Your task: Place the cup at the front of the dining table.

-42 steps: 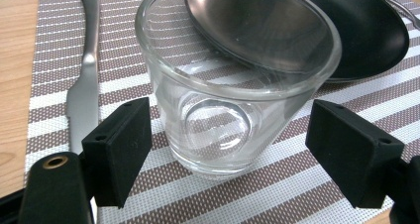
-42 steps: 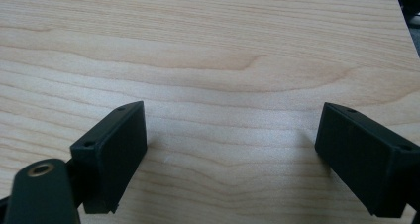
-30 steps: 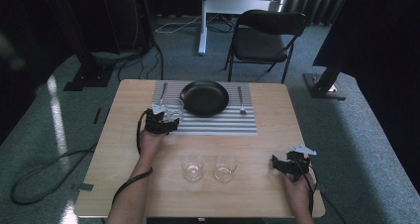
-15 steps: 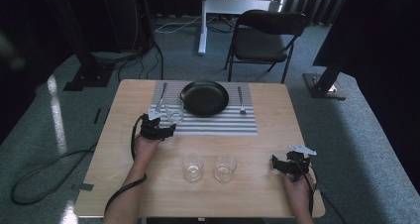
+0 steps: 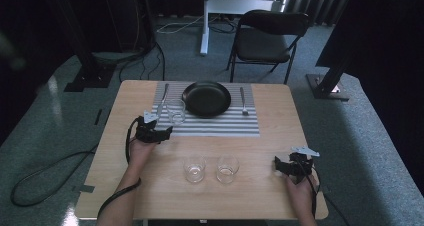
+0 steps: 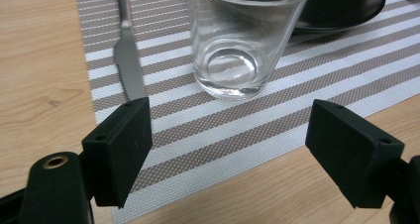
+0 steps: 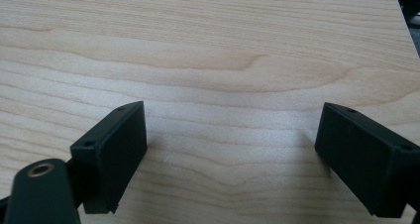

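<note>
Here, left tongs (image 6: 228, 149) wide at placemat (image 6: 218, 135) edge

No lettering, label, brand mark or number can be read anywhere in these views. The drinking glass (image 6: 245, 38), the striped placemat (image 6: 277, 110) and the wooden desk (image 7: 208, 50) all carry plain surfaces with no print to make out.

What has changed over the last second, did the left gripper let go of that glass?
Yes. The left gripper has drawn back toward the person from the glass on the striped placemat; its jaws are open and the glass stands free and upright beside the knife. The right gripper, the two near glasses, the black plate and the fork stayed put.
</note>
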Tool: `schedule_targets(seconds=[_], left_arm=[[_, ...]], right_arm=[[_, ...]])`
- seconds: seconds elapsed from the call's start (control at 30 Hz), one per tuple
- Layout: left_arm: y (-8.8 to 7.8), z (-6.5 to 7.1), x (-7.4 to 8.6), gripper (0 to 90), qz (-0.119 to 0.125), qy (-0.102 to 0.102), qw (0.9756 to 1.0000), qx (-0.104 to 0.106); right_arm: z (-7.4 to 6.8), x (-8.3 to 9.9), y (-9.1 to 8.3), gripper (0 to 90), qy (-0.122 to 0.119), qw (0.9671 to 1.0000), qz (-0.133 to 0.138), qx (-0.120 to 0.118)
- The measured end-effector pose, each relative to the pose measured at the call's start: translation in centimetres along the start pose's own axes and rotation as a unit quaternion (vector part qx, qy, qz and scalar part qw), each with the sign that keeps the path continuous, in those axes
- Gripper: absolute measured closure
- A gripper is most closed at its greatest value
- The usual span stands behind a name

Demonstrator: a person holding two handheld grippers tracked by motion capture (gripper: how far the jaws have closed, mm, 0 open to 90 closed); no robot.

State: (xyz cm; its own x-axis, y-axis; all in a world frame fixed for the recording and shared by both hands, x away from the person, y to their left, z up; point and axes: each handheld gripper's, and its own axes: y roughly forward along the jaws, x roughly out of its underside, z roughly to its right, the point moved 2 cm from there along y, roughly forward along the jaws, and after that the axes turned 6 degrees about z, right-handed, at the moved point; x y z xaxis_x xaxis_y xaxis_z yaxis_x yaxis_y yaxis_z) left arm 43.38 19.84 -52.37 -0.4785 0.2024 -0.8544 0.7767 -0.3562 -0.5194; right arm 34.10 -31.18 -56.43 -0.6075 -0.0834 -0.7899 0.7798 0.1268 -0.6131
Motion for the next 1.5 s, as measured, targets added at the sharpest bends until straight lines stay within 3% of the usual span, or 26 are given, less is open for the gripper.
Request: schedule_targets(seconds=[0.2,0.3,0.67,0.8,1.07,1.3,1.4,1.5], left_arm=[[-0.6,0.0,0.6,18.8,-0.008,0.014,0.9999,0.004],[-1.0,-0.2,1.0,18.8,-0.009,0.003,0.9999,0.011],[-2.8,-1.2,2.6,18.8,-0.010,-0.002,1.0000,-0.001],[-3.5,-1.6,2.8,18.8,-0.003,-0.012,0.9999,-0.002],[-4.2,-2.1,3.5,18.8,-0.011,-0.009,0.9998,-0.013],[-5.6,-3.5,5.3,18.8,-0.029,-0.015,0.9985,-0.045],[-6.1,-3.9,5.6,18.8,-0.026,-0.019,0.9982,-0.051],[-7.0,-4.7,6.0,18.8,-0.016,-0.039,0.9976,-0.054]], right_arm=[[0.0,0.0,0.0,12.0,0.000,1.0000,0.000,0.000],[0.0,0.0,0.0,12.0,0.000,1.0000,0.000,0.000],[0.0,0.0,0.0,12.0,0.000,1.0000,0.000,0.001],[0.0,0.0,0.0,12.0,0.001,1.0000,0.000,0.001],[0.0,0.0,0.0,12.0,0.001,1.0000,0.000,0.001],[0.0,0.0,0.0,12.0,0.000,1.0000,0.000,0.001],[0.0,0.0,0.0,12.0,0.001,1.0000,0.000,0.001],[0.0,0.0,0.0,12.0,0.001,1.0000,0.000,0.001]])
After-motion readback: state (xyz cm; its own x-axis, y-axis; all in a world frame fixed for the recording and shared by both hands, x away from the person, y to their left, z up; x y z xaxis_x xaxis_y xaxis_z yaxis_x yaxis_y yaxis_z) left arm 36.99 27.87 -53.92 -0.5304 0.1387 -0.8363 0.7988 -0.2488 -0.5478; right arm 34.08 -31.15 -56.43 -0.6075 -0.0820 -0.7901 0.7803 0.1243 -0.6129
